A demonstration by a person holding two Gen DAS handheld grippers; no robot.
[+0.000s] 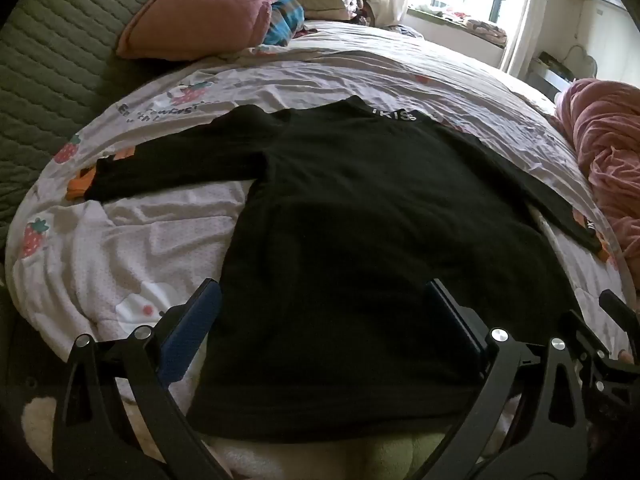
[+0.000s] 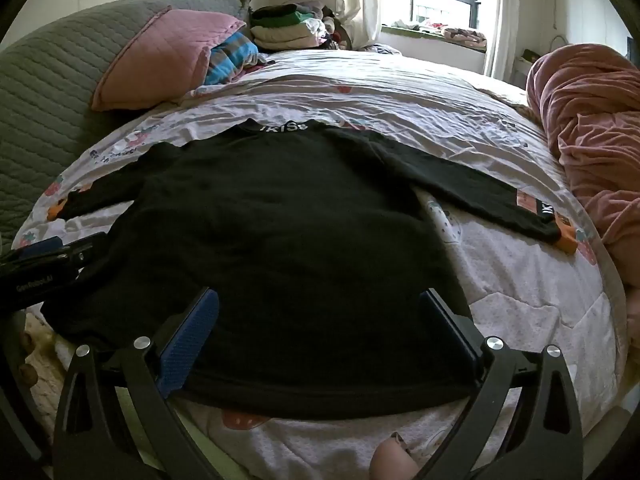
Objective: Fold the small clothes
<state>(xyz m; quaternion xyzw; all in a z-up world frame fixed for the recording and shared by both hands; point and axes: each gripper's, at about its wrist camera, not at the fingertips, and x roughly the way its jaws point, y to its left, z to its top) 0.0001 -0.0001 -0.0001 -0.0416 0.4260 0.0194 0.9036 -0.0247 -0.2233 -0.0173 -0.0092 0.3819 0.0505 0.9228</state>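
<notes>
Black top spread flat, hem nearest

Left tongs (image 1: pixel 318 328) gape wide over the hem's lower-left part, holding nothing. Black shirt (image 1: pixel 352 216) lies mid-frame on the bed (image 1: pixel 120 248), sleeves out, likely smoothed for folding. Right tongs (image 2: pixel 320 328) equally wide, empty, lower right.

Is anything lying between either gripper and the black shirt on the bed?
Nothing visible. The black shirt lies flat on the bedspread, and both the left gripper and right gripper are open right over its hem.
</notes>
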